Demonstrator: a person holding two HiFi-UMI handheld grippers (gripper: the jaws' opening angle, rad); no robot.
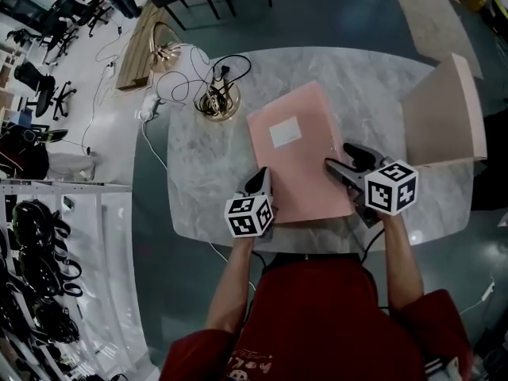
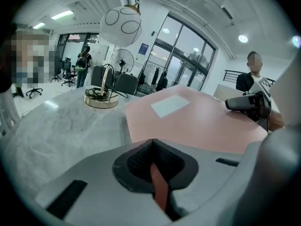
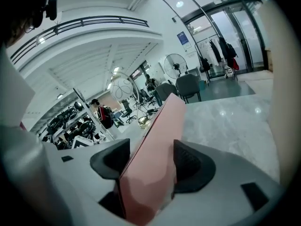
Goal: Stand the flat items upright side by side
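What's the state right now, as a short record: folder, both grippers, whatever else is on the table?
pink folder: label side up, not yet upright
left gripper: shut on the folder's near edge
right gripper: shut on the folder's right side
second folder: standing upright at the right
marble table: holds both folders
lamp base: far left, apart from the folders

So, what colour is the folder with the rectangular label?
Pale pink folder with a white label; clearest in the head view.
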